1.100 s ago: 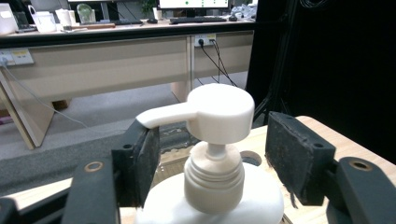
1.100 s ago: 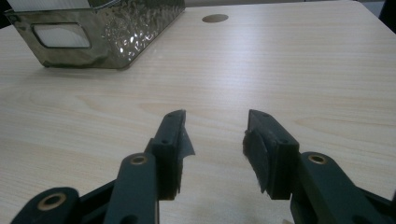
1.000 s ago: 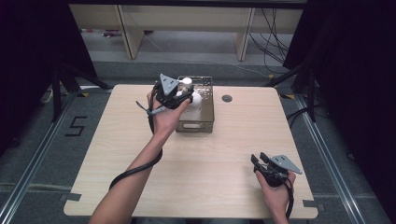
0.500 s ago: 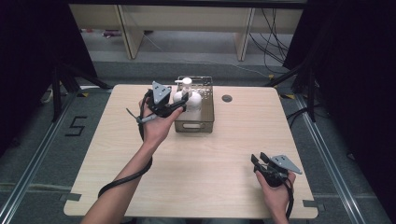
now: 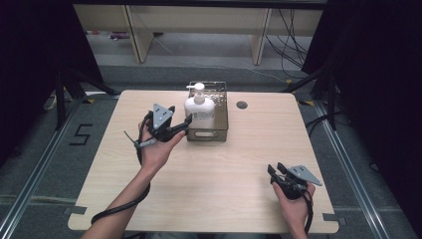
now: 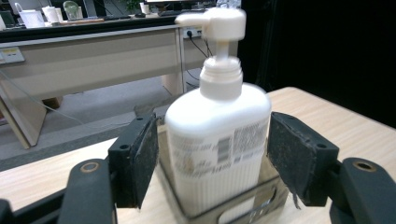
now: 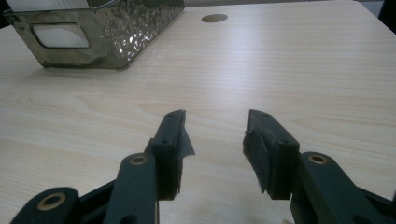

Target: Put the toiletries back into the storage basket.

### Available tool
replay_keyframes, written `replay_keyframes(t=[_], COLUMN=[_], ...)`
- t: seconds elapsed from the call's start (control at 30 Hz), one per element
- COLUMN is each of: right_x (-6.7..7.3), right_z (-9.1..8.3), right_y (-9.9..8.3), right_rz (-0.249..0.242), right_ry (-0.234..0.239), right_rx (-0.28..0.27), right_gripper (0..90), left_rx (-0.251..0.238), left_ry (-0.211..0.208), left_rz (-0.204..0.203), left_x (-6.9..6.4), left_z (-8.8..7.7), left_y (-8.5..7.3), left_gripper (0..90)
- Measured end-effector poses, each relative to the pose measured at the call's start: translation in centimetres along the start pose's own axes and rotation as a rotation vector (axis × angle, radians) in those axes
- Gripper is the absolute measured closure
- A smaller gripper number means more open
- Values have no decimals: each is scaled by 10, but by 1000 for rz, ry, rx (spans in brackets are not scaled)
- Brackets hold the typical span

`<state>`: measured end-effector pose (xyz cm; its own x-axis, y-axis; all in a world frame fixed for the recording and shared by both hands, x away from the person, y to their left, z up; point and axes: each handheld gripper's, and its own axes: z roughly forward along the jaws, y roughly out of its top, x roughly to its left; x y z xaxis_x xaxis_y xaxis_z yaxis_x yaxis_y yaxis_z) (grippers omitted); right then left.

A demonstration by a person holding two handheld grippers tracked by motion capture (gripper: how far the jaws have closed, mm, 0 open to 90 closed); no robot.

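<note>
Standing upright in the metal basket just ahead of the wide-open left claw, the pump bottle looks placed and released, while the right claw, half open and empty, rests well apart.

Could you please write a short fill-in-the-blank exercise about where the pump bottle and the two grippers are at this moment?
1. The white pump bottle stands inside the metal ____.
2. The jaws of the left gripper are ____, with the bottle between them but not clamped.
3. The right gripper holds ____ between its jaws.
4. The basket rests on the wooden ____.

Missing words: basket; open; nothing; table
</note>
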<state>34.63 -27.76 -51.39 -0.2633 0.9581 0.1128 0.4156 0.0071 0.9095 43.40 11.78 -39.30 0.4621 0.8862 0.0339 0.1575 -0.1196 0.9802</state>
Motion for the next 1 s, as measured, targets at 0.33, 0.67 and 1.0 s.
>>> replay_keyframes(t=[0.33,0.67,1.0], right_x=[0,0,2], right_z=[0,0,1], right_y=[0,0,-1], right_rz=[-2,-2,18], right_ry=[-3,-7,-9], right_rx=[3,7,6], right_gripper=[577,576,575], left_rx=[18,49,89], left_ry=[30,50,73], left_rz=[3,1,-22], left_x=[23,39,45], left_z=[-27,-51,-59], left_y=[-53,-103,-144], left_gripper=[342,345,347])
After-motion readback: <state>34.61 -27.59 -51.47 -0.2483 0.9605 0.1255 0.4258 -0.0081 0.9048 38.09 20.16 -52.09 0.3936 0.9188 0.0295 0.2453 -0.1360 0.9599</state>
